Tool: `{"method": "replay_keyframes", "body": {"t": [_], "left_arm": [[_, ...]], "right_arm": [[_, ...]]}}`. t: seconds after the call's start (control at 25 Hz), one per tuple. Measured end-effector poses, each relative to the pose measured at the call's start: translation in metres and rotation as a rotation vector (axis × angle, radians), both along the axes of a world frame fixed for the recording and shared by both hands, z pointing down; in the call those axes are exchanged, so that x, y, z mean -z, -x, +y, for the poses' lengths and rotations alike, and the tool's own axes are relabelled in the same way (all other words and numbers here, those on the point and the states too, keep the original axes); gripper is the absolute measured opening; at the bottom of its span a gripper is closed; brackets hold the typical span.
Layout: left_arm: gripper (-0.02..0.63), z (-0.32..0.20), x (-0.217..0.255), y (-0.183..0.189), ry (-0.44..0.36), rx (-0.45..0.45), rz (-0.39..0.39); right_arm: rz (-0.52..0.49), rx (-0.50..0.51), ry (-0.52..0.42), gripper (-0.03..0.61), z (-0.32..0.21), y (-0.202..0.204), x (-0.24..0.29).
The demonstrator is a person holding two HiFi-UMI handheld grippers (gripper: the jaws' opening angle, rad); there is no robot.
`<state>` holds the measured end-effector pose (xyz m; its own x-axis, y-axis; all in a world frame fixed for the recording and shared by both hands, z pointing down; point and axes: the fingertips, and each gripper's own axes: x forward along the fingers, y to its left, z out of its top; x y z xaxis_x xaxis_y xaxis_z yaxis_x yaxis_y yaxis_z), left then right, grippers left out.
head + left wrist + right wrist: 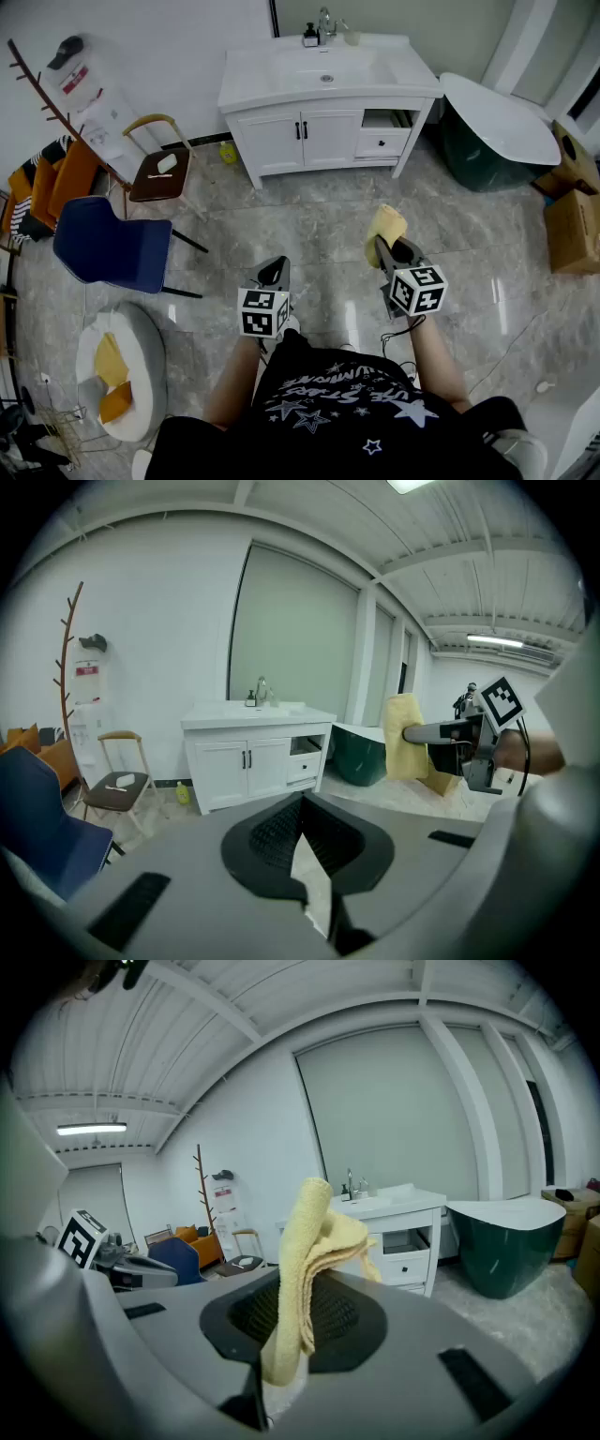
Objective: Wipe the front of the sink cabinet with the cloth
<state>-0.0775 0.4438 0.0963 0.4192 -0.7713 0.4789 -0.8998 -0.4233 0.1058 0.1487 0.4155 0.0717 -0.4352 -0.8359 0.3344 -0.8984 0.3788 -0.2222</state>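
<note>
left claw [277,267] closed and bare, right claw [382,244] clamps the cloth [387,223].

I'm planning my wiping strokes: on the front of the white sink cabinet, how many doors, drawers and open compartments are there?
White panelled doors with black handles: 2
White drawer with a dark knob: 1
Open compartment above the drawer: 1
Total: 4
</note>
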Motion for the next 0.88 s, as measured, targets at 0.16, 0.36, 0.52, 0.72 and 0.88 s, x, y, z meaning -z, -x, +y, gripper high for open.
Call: {"method": "replay_keyframes", "body": {"t": [0.16, 0.36, 0.52, 0.72, 0.88], "left_arm": [[0.017, 0.002, 0.007, -0.002, -0.016, 0.002, -0.014], [0.017, 0.017, 0.005, -0.011, -0.010, 0.003, -0.020], [0.017, 0.029, 0.003, -0.022, -0.007, 0.023, -0.031], [0.017, 0.039, 0.003, -0.025, -0.002, 0.079, -0.018], [0.017, 0.039, -0.012, -0.018, 0.037, 0.084, -0.013]], "right_arm": [[0.001, 0.012, 0.004, 0.064, 0.006, -0.002, -0.003], [-0.004, 0.010, 0.007, 0.064, 0.016, -0.013, -0.006], [-0.009, 0.041, -0.021, 0.064, 0.027, -0.024, -0.003], [0.018, 0.111, -0.040, 0.064, 0.033, -0.027, -0.009], [0.009, 0.108, 0.010, 0.066, 0.021, -0.022, -0.033]]}}
